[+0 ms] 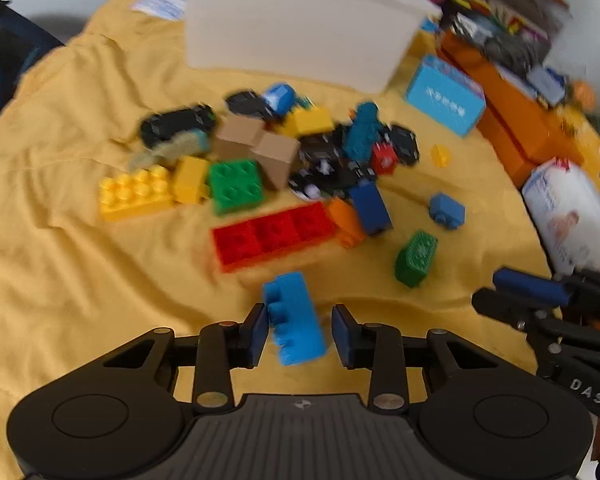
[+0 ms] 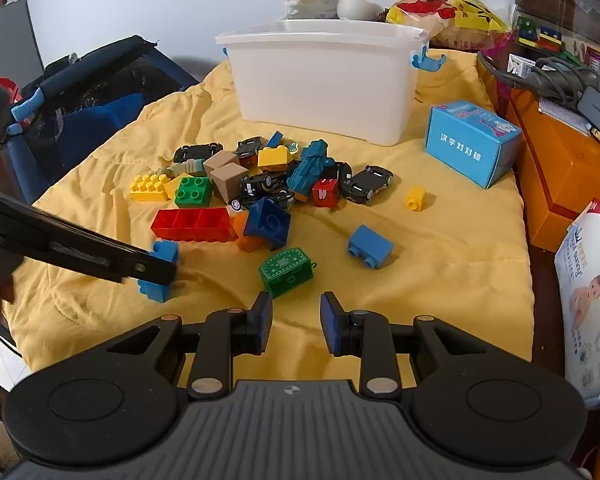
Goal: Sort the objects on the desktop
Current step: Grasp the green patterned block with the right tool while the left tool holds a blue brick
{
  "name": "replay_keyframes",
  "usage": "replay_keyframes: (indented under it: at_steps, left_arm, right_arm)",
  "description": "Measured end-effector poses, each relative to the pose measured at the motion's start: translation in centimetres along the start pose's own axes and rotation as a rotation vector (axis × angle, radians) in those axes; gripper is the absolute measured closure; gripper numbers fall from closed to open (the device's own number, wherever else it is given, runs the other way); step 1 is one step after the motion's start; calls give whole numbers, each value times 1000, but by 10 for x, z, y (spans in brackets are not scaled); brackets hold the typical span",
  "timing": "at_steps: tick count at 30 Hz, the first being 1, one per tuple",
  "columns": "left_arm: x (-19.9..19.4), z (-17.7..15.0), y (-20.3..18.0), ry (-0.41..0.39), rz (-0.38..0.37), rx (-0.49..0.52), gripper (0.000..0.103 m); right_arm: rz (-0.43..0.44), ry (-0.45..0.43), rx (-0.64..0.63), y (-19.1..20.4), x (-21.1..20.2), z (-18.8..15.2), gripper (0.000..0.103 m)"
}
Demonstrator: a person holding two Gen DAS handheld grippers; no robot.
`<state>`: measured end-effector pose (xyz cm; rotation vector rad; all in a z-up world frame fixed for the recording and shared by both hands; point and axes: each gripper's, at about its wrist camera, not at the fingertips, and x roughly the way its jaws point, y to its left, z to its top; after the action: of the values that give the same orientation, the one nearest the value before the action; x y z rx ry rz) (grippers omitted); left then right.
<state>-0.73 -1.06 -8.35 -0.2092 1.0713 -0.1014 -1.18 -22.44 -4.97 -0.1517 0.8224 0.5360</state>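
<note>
Yellow cloth (image 2: 440, 264) covers the whole surface, wrinkled, with a white plastic bin (image 2: 324, 80) standing at its far side and a light blue carton (image 2: 472, 142) to the right of the bin. Between the bin and me lies a heap of toys: a yellow studded brick (image 2: 149, 188), a green brick (image 2: 193, 191), a long red brick (image 2: 195, 224), a dark blue brick (image 2: 268, 222) tipped against an orange one, tan blocks, a teal toy and several small black cars (image 2: 367, 183). Apart from the heap sit a small yellow piece (image 2: 415, 198), a blue brick (image 2: 369, 246) on its own, and a green toy chest (image 2: 286, 271) nearer to me. My left jaws (image 1: 300, 330) point down over the near edge of the cloth and stand around a light blue brick (image 1: 294, 318); the left pad looks to be touching it, while a strip of yellow shows between the brick and the right pad, though the left view is blurred and I cannot tell for sure whether the grip is closed. From the right view that brick (image 2: 159, 270) sits low by the cloth, partly hidden behind the left tool's finger. My right jaws (image 2: 296, 322) are partly open and hold nothing, hanging just short of the green toy chest, which lies a little beyond their tips.
</note>
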Motion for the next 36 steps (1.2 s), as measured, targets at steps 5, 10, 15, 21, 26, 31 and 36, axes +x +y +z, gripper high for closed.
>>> replay_keyframes:
  at_steps: [5,10,15,21,26,31,36]
  left_arm:
    - [1,-5,-9,-8,39,53,62]
    - [-11,0,-4,-31,77,78,77]
    - [-18,-1,9,4,127,249,77]
    - [-13,-9,-11,8,281,554,75]
    - [-26,-22,-20,-58,169,533,54]
    - [-47,-16,10,-113,60,297,47]
    - [-33,-6,33,-64,-19,131,45]
  right_arm:
    - [14,-20,-16,-3,2,3,71]
    - [25,-18,-16,0,8,7,71]
    - [46,-43,-12,6,7,8,71]
    - [34,-39,6,11,10,8,71]
    - [9,-31,15,15,10,9,70]
    - [-9,-15,30,18,15,8,69]
    - [-62,-26,-2,27,20,15,69]
